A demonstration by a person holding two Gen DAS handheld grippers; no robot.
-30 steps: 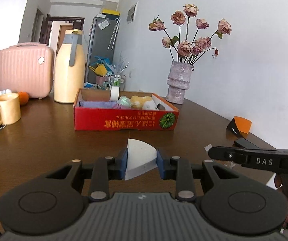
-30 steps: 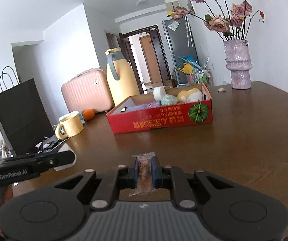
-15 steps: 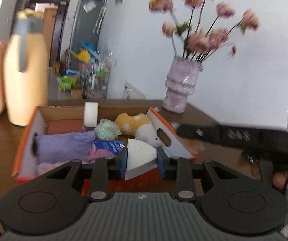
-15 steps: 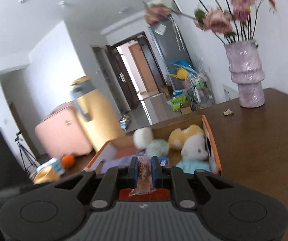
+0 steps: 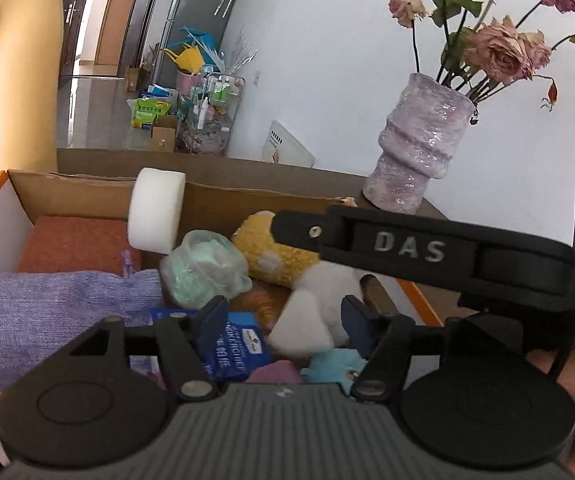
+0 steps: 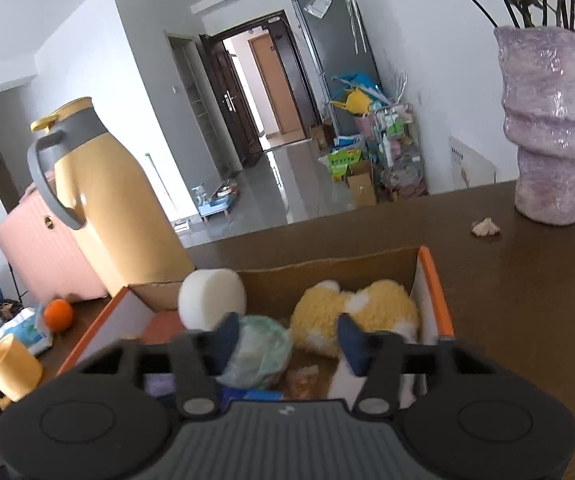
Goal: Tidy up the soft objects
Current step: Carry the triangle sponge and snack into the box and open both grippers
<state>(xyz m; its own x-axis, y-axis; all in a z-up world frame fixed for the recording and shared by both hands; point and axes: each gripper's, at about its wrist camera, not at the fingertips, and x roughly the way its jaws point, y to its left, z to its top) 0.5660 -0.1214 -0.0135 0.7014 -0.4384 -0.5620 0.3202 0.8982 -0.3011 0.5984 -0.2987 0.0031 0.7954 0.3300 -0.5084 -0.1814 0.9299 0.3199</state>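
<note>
One cardboard box (image 5: 87, 190) holds one white wedge sponge (image 5: 301, 326), fallen clear between the left gripper (image 5: 281, 320)'s just-spread fingers; only the right view shows one snack packet (image 6: 301, 376) beneath the right gripper (image 6: 285, 340)'s just-parted fingers.

One box (image 5: 99, 190), one vase (image 5: 419, 152), one jug (image 6: 103, 200) — two sponges (image 5: 157, 210).

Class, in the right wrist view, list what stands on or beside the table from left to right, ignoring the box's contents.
Yellow mug → small orange fruit → tall yellow thermos jug with grey handle → orange-edged cardboard box → crumpled beige scrap → lumpy lilac vase.
</note>
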